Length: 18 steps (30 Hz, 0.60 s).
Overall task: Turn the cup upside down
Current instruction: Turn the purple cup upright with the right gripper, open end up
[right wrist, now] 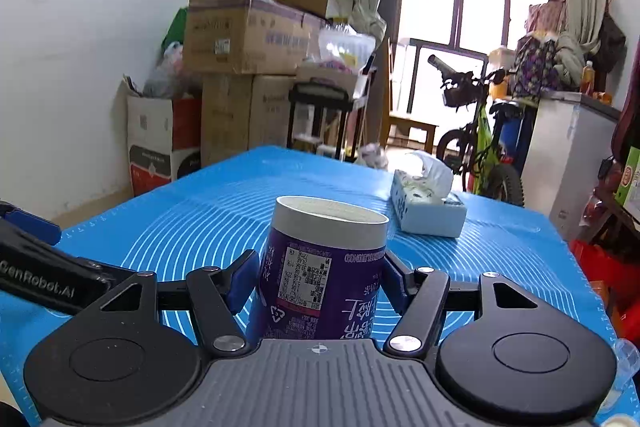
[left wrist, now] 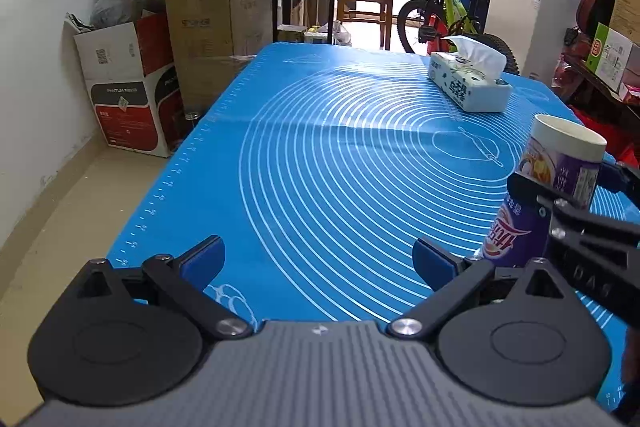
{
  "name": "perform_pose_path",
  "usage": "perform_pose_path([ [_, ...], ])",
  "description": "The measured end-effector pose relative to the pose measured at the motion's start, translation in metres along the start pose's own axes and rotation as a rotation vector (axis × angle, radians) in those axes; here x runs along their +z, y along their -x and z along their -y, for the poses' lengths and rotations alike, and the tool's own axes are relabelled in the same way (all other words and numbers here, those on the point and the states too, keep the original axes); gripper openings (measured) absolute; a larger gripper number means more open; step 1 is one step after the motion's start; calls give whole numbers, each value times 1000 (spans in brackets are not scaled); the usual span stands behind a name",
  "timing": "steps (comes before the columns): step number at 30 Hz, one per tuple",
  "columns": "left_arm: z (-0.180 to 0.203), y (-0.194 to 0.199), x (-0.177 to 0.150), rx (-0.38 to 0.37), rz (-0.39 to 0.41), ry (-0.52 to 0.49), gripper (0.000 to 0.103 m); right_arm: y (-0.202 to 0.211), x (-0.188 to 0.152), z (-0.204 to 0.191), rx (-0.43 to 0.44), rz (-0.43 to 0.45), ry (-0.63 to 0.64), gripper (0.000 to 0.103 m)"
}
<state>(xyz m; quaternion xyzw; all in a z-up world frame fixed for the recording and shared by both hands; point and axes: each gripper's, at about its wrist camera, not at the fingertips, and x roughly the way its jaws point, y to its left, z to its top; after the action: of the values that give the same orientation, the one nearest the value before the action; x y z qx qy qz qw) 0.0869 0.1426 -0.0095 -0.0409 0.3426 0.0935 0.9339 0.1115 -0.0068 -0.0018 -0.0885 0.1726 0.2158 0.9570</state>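
A purple paper cup [right wrist: 320, 279] with a white rim stands between the fingers of my right gripper [right wrist: 318, 281], which is shut on its sides. Its print reads upside down and its white end faces up. In the left wrist view the same cup [left wrist: 552, 183] is at the far right, held by the right gripper [left wrist: 560, 195] just above the blue mat [left wrist: 320, 155]. My left gripper [left wrist: 320, 263] is open and empty, low over the mat's near edge, to the left of the cup.
A tissue box [left wrist: 468, 79] lies on the far right of the mat; it also shows in the right wrist view [right wrist: 424, 203]. Cardboard boxes [left wrist: 192, 7], a black cart [left wrist: 304, 3] and a bicycle [left wrist: 448, 7] stand beyond the table.
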Motion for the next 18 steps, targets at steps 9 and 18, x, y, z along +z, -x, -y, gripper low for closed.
perform_pose_path([
  [9, 10, 2, -7, -25, 15, 6, 99, 13, -10, -4, -21, 8, 3, 68],
  [18, 14, 18, -13, -1, 48, 3, 99, 24, -10, 5, -6, -15, -37, 77],
])
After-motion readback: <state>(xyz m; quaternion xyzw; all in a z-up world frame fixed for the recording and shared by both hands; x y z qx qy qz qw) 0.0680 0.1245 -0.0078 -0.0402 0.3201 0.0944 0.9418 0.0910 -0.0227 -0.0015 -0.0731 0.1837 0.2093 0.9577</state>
